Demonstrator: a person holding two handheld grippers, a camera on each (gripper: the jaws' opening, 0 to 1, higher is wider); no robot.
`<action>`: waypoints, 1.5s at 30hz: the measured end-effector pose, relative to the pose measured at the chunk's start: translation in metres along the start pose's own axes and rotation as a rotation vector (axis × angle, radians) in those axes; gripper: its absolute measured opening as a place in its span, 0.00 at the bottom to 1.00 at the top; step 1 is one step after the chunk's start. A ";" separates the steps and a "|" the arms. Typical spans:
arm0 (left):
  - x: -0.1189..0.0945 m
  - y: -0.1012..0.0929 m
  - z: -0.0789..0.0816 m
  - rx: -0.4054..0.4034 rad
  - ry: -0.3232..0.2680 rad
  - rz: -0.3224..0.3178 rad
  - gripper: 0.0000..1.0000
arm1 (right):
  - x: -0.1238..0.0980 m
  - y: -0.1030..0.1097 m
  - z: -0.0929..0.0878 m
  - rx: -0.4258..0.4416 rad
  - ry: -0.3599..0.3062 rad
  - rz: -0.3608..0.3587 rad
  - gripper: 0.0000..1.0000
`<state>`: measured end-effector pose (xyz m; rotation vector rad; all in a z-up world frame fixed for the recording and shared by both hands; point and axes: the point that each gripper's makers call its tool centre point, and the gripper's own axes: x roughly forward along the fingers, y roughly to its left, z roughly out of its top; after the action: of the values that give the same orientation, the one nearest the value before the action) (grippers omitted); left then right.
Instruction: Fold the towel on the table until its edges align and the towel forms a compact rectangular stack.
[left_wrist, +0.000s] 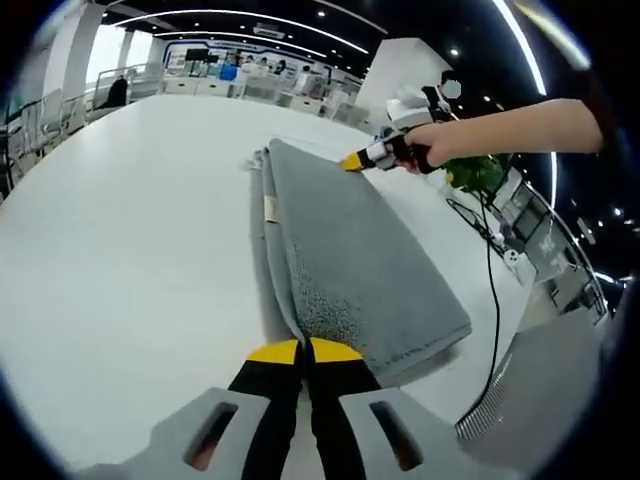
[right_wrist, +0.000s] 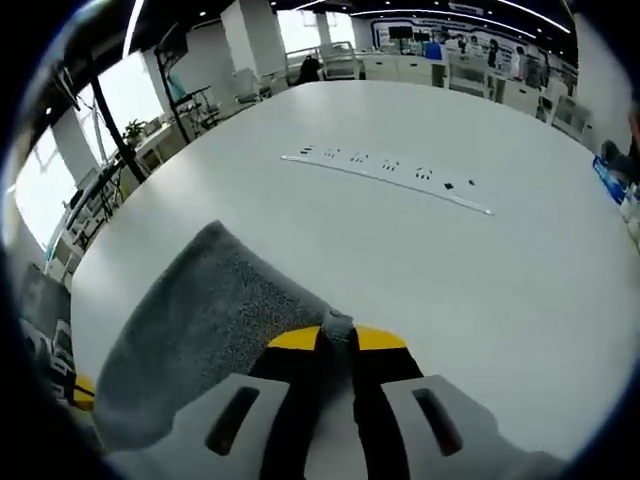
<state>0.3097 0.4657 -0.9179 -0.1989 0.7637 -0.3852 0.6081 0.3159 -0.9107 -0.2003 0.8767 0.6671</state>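
Both grippers pinch the grey towel on the white table.

Left gripper view: left gripper (left_wrist: 303, 351) clamps the towel (left_wrist: 350, 260) edge at bottom centre; right gripper (left_wrist: 356, 160) grips upper right.
Right gripper view: its yellow tips close on the towel's corner, fabric spreading lower left across the table (right_wrist: 480, 290).

Grey towel (left_wrist: 360, 265) lies folded long and narrow on the table (left_wrist: 130, 230).

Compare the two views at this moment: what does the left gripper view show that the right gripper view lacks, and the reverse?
Left gripper view: the right gripper in a person's hand at the towel's far corner, a black cable and a white label on the towel edge. Right gripper view: a long power strip lying on the table beyond the towel. Both: the grey towel folded on the white table, with each view's own jaws closed on a corner.
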 end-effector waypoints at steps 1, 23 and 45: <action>0.001 -0.006 0.000 0.011 0.008 -0.010 0.02 | -0.001 -0.002 -0.001 -0.010 0.003 -0.002 0.09; 0.024 -0.066 0.005 0.169 0.096 -0.160 0.02 | -0.008 -0.039 -0.008 -0.045 -0.009 -0.015 0.09; 0.019 -0.065 0.006 0.277 0.136 -0.158 0.03 | -0.026 -0.042 -0.010 -0.008 -0.072 -0.020 0.13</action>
<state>0.3095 0.3990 -0.9053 0.0279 0.8220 -0.6544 0.6155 0.2666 -0.9016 -0.1908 0.8024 0.6549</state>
